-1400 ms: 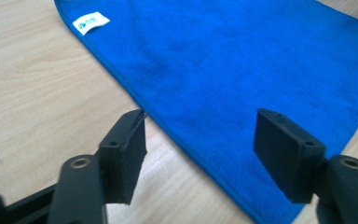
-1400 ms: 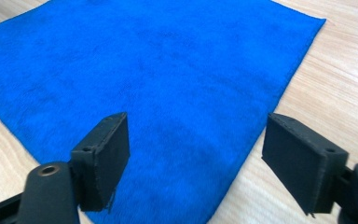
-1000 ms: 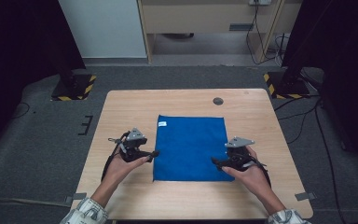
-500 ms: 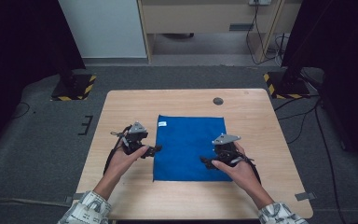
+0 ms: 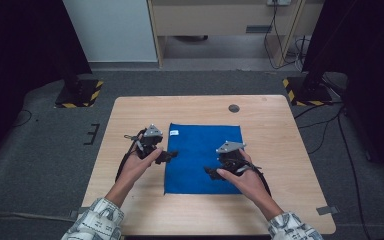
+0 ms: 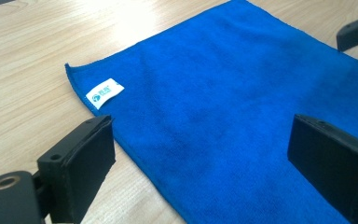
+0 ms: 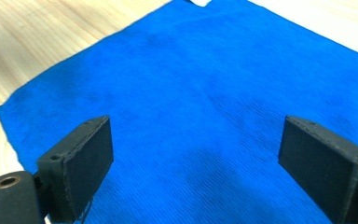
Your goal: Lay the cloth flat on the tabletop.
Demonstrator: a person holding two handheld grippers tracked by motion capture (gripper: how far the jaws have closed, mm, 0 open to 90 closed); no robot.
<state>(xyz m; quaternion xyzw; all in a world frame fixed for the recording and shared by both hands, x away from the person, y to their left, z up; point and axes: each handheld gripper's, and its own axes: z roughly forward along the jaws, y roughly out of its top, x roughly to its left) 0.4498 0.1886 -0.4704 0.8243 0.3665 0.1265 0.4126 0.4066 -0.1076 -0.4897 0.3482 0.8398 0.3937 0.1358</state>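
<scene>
The cloth [image 5: 203,157] lies flat and unfolded on the table [image 5: 280,130], between my two grippers, its white tag [image 6: 104,92] at the corner ahead of my left jaws. My left gripper [image 5: 169,155] hovers at the cloth's side edge, jaws spread wide, one over bare wood and the other over the blue. My right gripper [image 5: 211,172] hangs above the cloth well inside its opposite edge, jaws likewise spread, with nothing between them. By my reading, the work has barely begun: no edge is pinched, no corner lifted, no fold made, and the grasping and whatever folding follows all remain ahead. The hem by my left jaws lies low against the wood, so catching it looks fiddly. Bare table runs on every side of the cloth, with a small dark disc [image 5: 234,108] far beyond both grippers, leaving ample room to move.
</scene>
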